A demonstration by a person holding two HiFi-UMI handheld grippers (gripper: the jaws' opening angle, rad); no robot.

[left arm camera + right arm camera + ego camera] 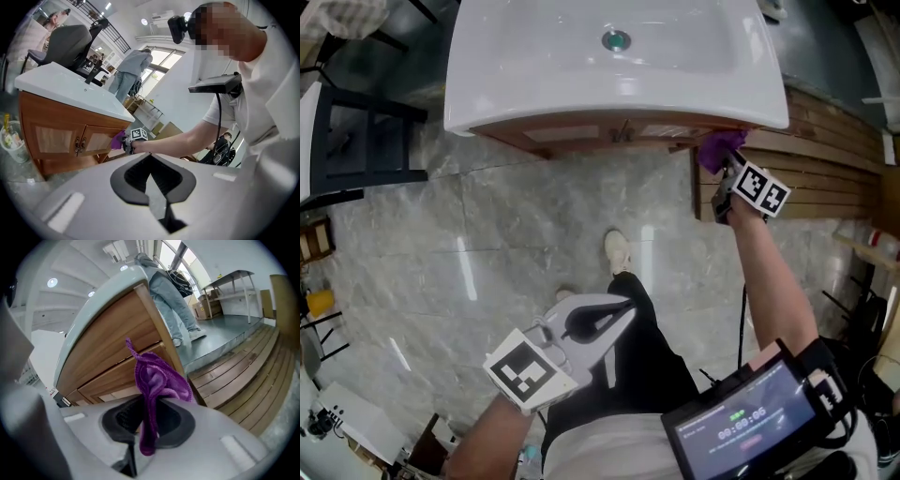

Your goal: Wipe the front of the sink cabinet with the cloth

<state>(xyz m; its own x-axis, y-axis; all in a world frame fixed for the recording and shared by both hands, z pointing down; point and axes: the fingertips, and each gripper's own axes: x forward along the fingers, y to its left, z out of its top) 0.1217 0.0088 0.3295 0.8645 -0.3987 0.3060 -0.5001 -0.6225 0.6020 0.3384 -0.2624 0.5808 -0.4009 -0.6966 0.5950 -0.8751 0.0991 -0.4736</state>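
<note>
We grip the cloth [719,148] in our right gripper's [724,169] clenched jaws, up at 1 o'clock by the cabinet [609,134] front's right corner, for wiping. Our left gripper [619,311] hangs idle at 6 o'clock, jaws closed, empty.

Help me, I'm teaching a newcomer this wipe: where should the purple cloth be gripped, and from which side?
Grip the purple cloth by its bunched lower folds, as the right hand-held gripper does now, coming from the side away from the sink cabinet front. That leaves a soft wad projecting past the jaws, probably enough to meet the wood before the gripper does.
</note>
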